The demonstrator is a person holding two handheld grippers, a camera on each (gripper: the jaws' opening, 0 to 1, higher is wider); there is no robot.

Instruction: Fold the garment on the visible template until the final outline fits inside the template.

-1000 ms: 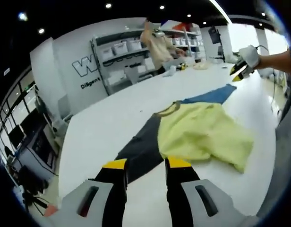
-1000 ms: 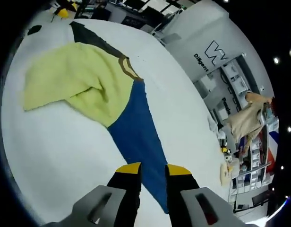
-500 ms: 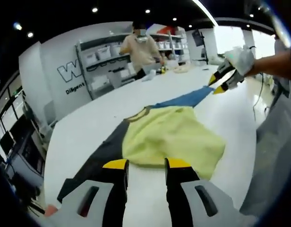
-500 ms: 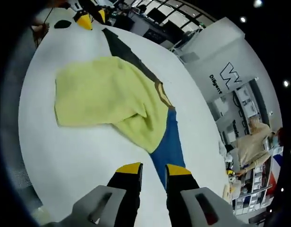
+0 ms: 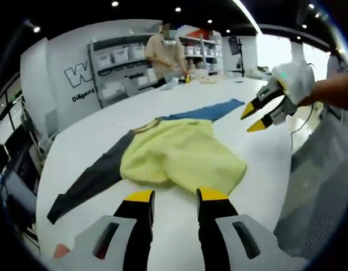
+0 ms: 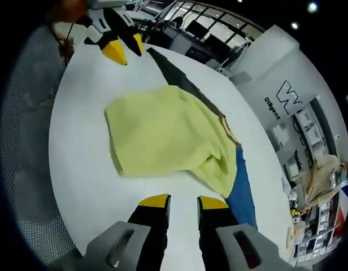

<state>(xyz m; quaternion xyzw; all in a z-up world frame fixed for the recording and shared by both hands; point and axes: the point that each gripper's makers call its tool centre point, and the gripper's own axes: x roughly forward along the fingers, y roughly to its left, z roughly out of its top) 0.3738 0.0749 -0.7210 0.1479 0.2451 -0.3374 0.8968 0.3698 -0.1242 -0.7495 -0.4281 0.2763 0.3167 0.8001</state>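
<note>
Ahead of both released jaws, a soft, light yellow garment (image 5: 182, 155) lies rumpled on the worktop (image 5: 264, 169); its limp hem corners look easiest to pinch.

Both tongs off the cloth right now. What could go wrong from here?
1. The yellow garment lies bunched and skewed over the dark-and-blue template strip; folding it as it lies may leave the outline spilling over the template.
2. Both left tongs and right tongs are open and empty; a pinch into the rumpled edge may catch several layers.
</note>
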